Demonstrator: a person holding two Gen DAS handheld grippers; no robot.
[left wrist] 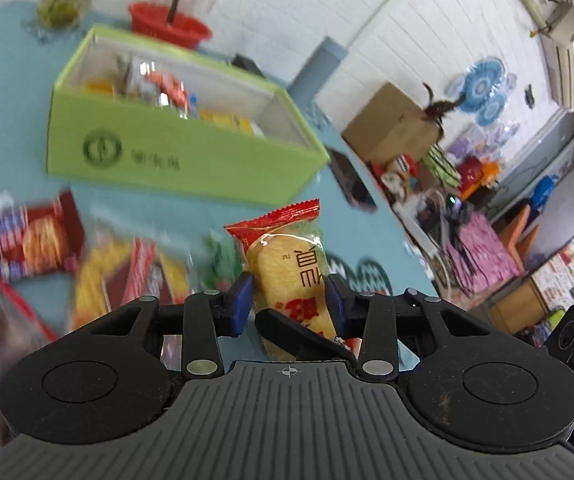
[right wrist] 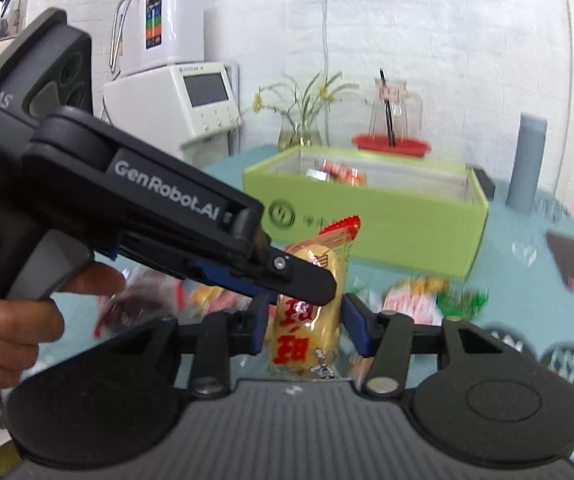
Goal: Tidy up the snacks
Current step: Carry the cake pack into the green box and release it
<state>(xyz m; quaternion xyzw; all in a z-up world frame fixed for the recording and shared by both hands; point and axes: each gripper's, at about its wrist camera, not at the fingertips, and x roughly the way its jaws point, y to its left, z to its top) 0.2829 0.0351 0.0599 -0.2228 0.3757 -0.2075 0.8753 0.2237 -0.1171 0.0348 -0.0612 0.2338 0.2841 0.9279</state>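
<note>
While both of your grippers are clamped on the same rice cracker packet [left wrist: 287, 276], lifted clear of the blue table [left wrist: 3, 92], decide which hand carries it. Your left gripper [left wrist: 289, 304] pinches the packet across its middle; your right gripper [right wrist: 305, 328] squeezes it lower down, with the left tool crossing just above. Two grips on one crackly wrapper risk twisting or tearing it, so I'd judge it best to release one, then carry the packet to the green box [left wrist: 191, 168] near the table's far edge and lower it into the bare end beside the snacks already inside.
</note>
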